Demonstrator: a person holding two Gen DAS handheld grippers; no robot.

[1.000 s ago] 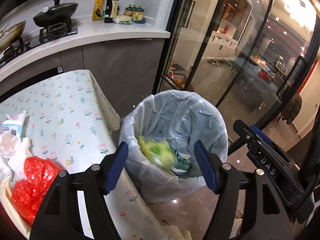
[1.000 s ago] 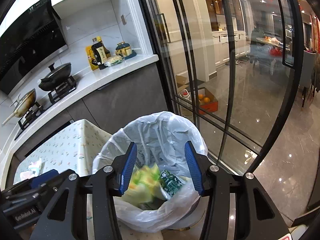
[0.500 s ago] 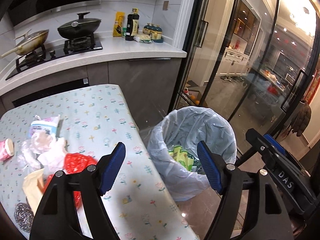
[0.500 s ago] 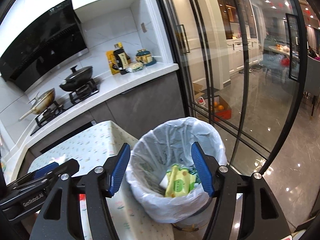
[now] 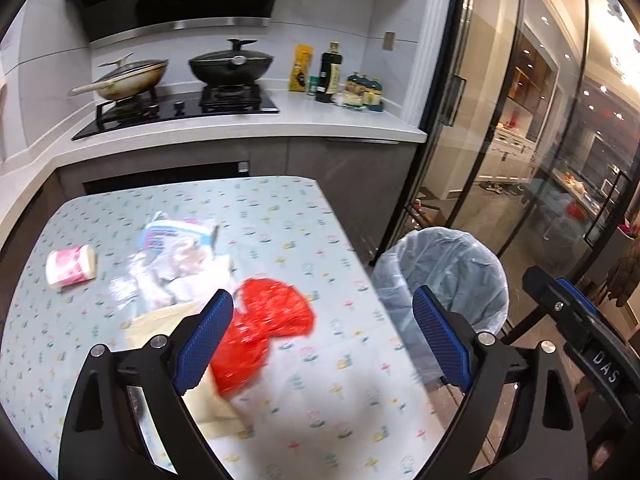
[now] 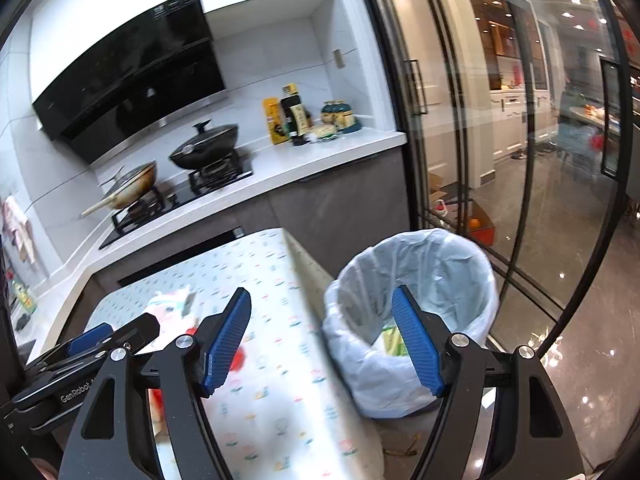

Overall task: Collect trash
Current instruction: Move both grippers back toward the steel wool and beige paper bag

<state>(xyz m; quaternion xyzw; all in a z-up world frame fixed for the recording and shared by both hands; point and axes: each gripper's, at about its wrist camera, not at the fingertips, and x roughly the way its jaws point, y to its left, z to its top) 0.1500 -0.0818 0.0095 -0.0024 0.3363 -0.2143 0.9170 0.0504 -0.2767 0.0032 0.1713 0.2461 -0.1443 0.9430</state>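
I've got the left gripper (image 5: 322,334) over the tabletop (image 5: 280,232), fingers wide apart and opening further, nothing between them. Beneath it lies the red plastic bag (image 5: 264,328), with a tan paper piece (image 5: 160,320), crumpled clear wrappers (image 5: 176,260) and a small pink cup (image 5: 71,266) farther from the trash bin (image 5: 448,268). My right gripper (image 6: 322,344) is empty, fingers opening. The lined bin stands just off the tabletop's edge, a yellow-green packet (image 6: 392,340) inside it.
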